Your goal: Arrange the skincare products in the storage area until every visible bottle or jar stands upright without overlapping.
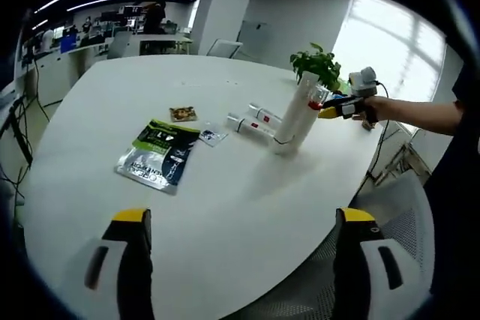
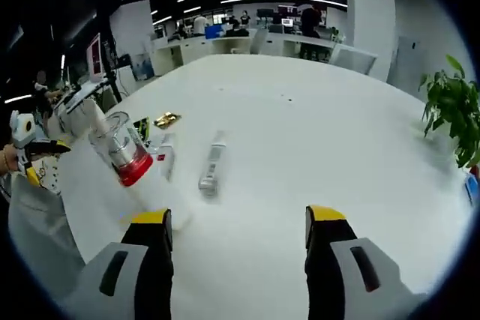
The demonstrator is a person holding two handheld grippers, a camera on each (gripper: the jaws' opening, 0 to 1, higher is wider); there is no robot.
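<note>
I see a tall white bottle [image 1: 295, 119] standing near the far right edge of the white table [image 1: 225, 207] in the left gripper view, leaning a little; in the right gripper view the same bottle [image 2: 120, 148] shows tilted with a clear cap and a red band, close by my right jaws. Just beside it lie two white tubes on their sides [image 1: 251, 121], side by side, and I see them too in the right gripper view [image 2: 212, 162]. Further left on the table are a dark green and white pouch [image 1: 159, 154], a small clear sachet [image 1: 211, 137] and a little brown packet [image 1: 182, 114]. My right gripper [image 1: 335, 108] sits at the bottle's top; whether it is touching, I cannot tell. My left gripper [image 1: 244, 260] hovers over the near edge with jaws spread wide, holding nothing. The right gripper's own jaws are likewise spread apart. A potted plant [image 1: 319, 65] stands behind the bottle.
</note>
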